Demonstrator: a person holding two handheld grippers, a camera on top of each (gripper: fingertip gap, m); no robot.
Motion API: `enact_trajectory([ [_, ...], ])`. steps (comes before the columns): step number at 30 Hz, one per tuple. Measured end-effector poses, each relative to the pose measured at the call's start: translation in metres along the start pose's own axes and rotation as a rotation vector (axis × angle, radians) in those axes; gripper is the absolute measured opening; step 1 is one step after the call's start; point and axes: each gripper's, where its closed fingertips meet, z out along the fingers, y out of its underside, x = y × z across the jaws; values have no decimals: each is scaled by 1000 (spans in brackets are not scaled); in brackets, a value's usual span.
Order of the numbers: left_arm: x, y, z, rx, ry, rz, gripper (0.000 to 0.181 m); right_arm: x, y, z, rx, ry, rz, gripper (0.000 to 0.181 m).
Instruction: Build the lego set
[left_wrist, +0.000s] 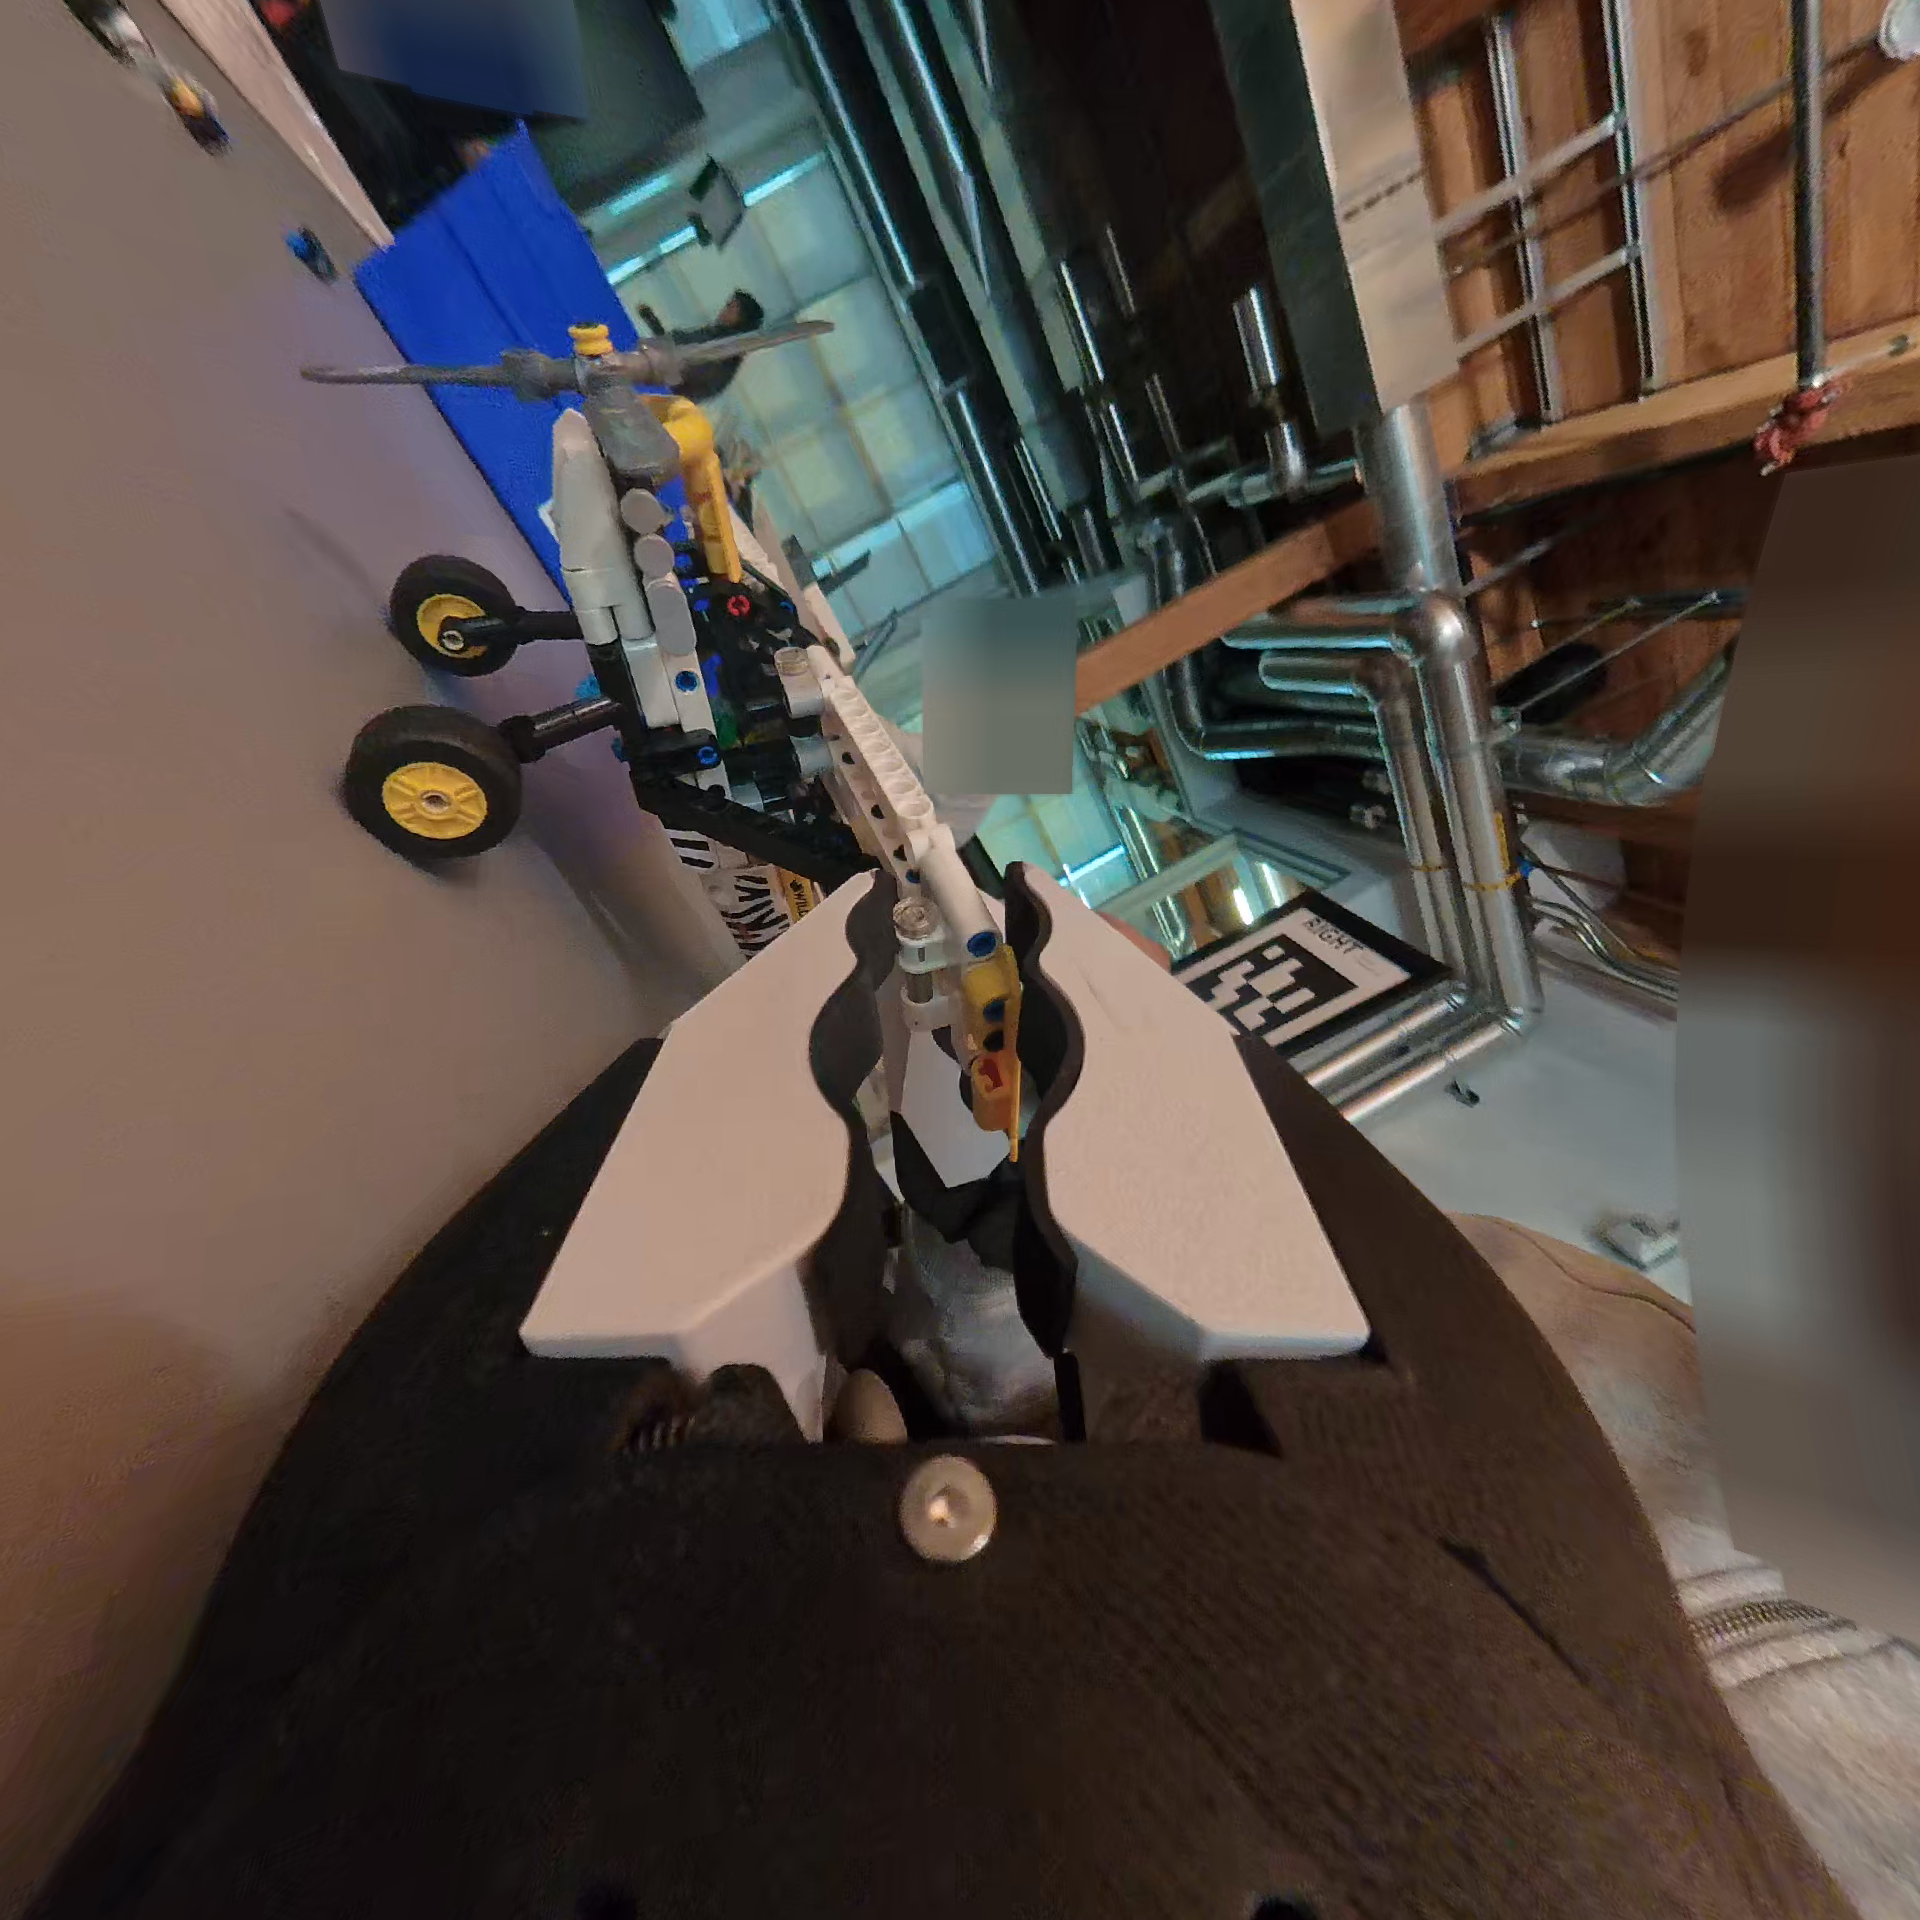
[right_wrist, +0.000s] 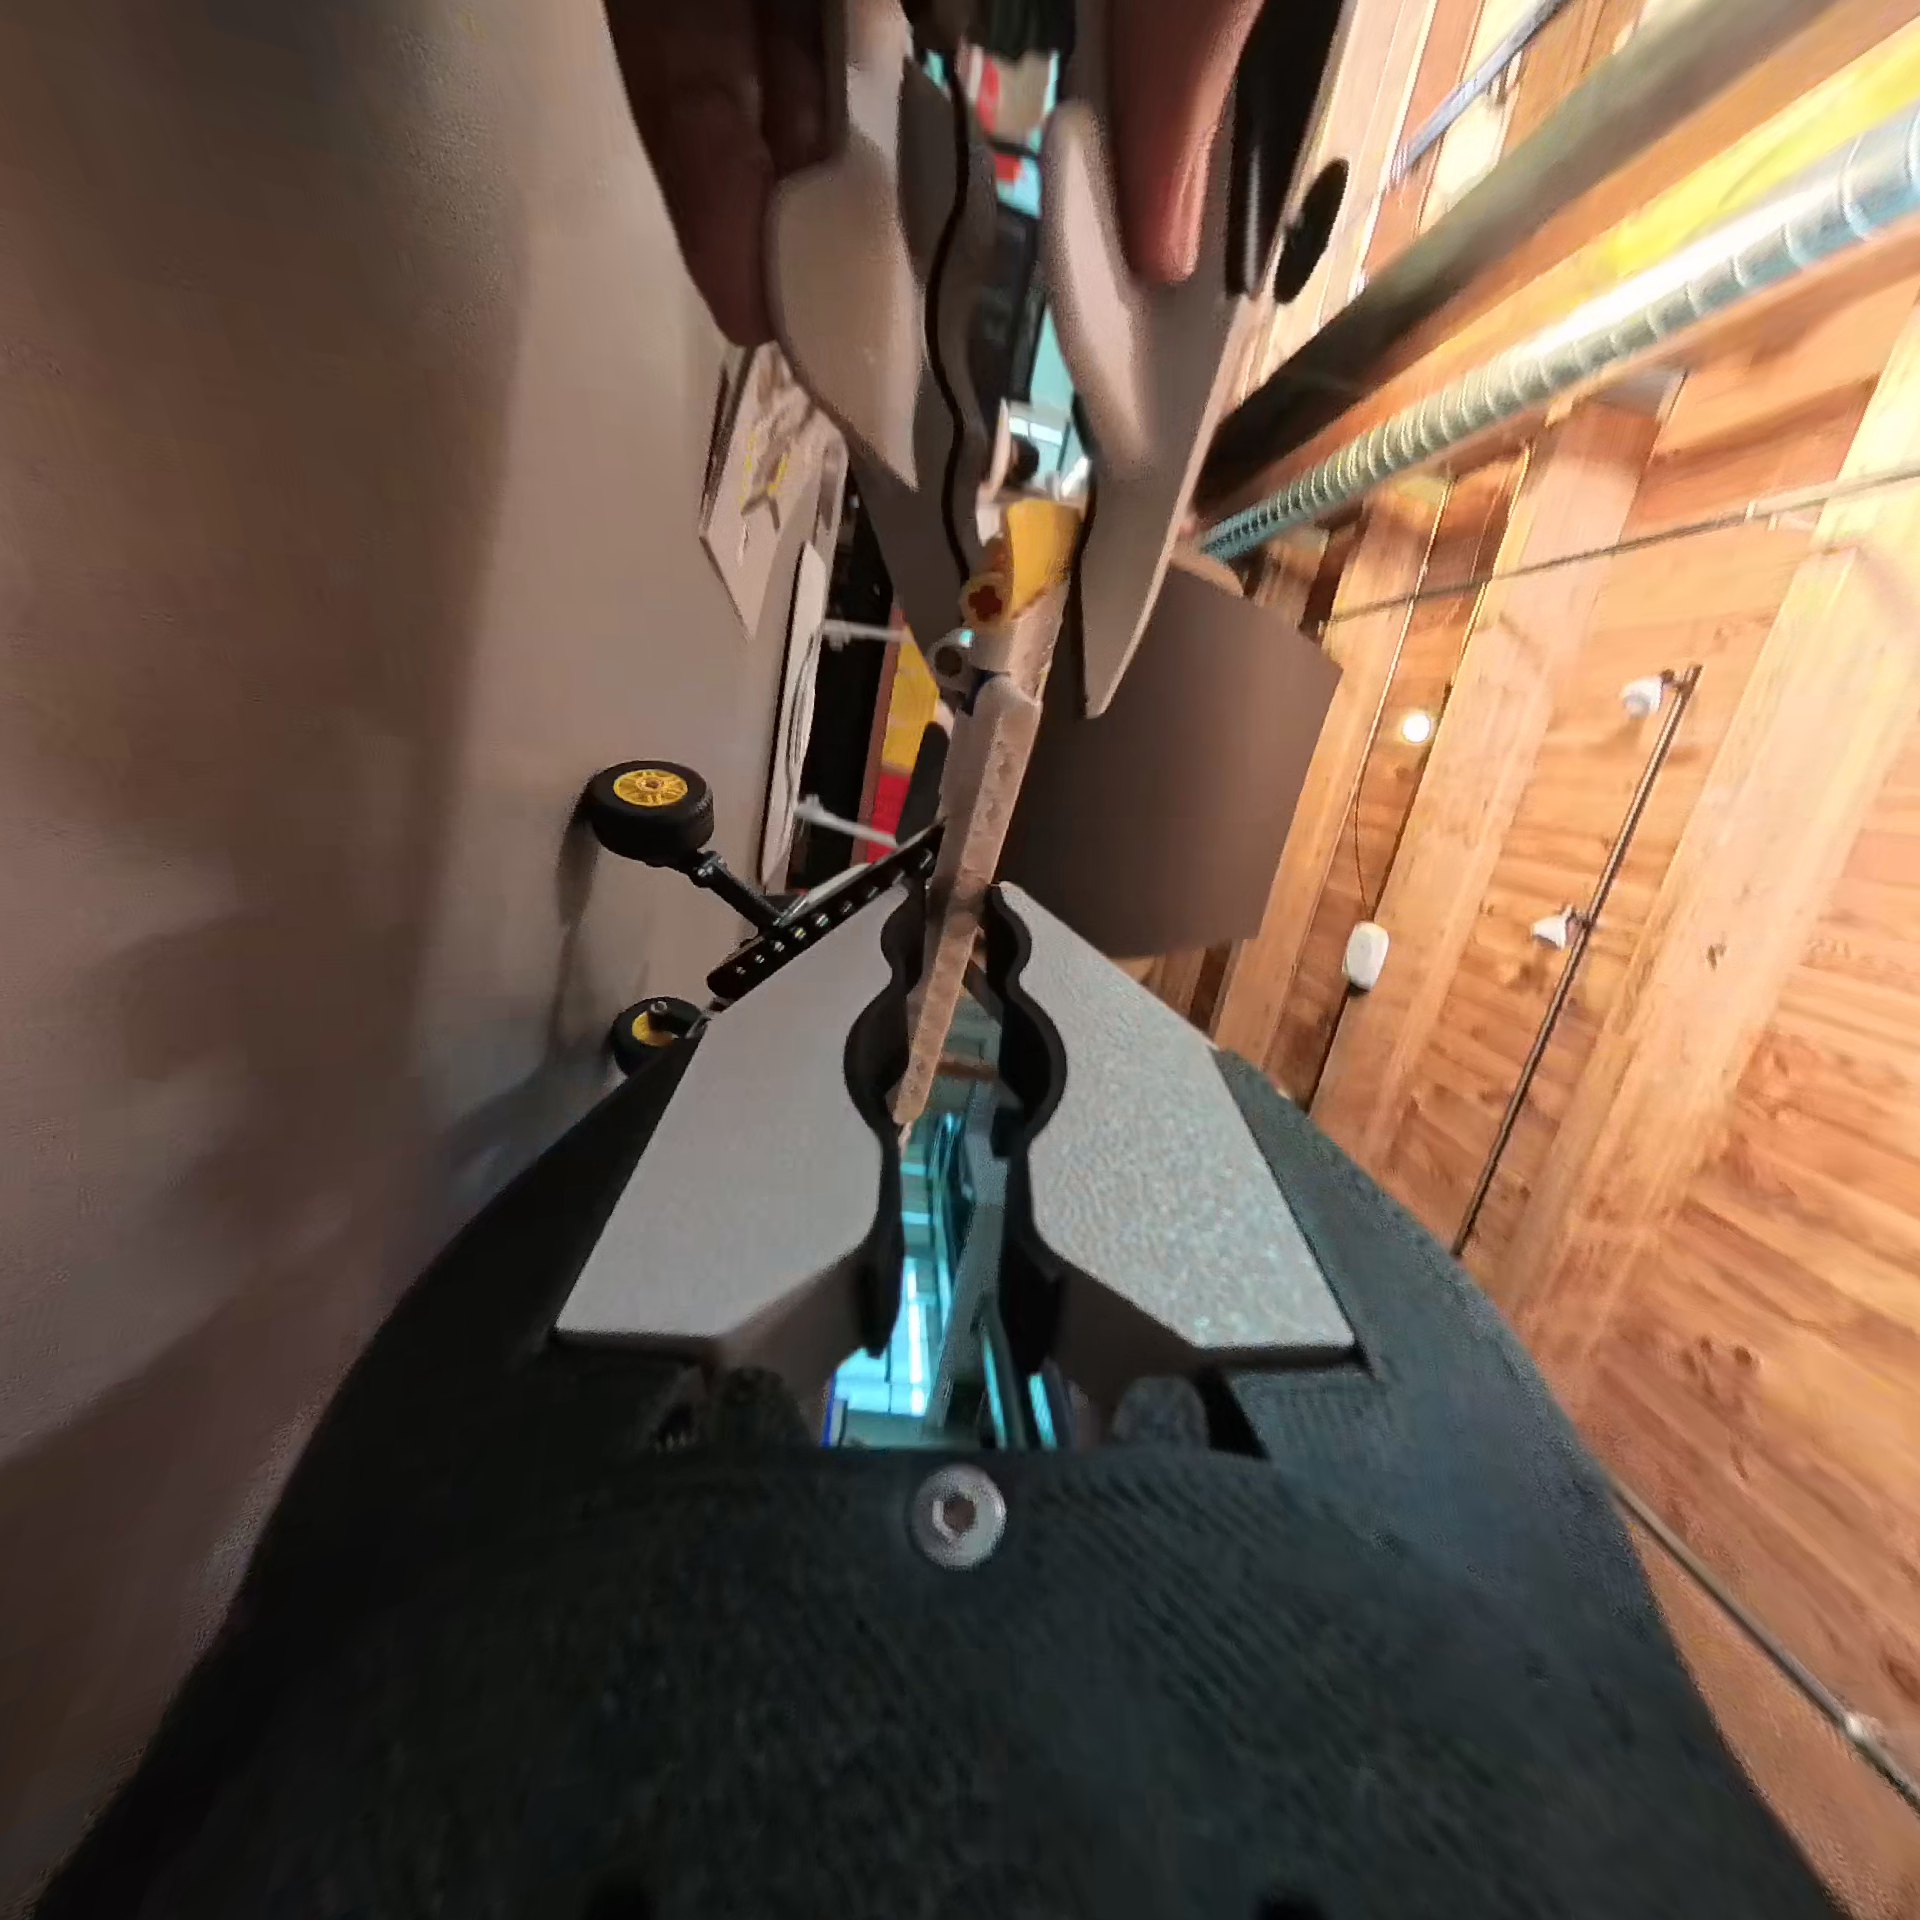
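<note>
Tilting sideways, both grippers, left gripper (left_wrist: 940, 997) and right gripper (right_wrist: 951, 997), clamp helicopter's tail (left_wrist: 883, 769).

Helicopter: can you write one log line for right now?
left gripper: shut on helicopter tail | right gripper: around tail boom | wheels: on table

Printed writing on a black-and-white marker card (left_wrist: 1304, 982) and a striped sticker (left_wrist: 753, 904) under the model.

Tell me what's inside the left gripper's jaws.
The helicopter model's white tail boom with its yellow fin; the black pads hide where they touch it.
</note>
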Motion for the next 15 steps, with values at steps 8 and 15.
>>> enact_trajectory([
  [8, -1, -12, -21, 94, -54, 36, 20, 1, -15, 24, 320, -19, -81, 9],
  [15, -4, -3, -4, 49, -28, -8, 21, -1, 4, 30, 275, -44, -40, 9],
])
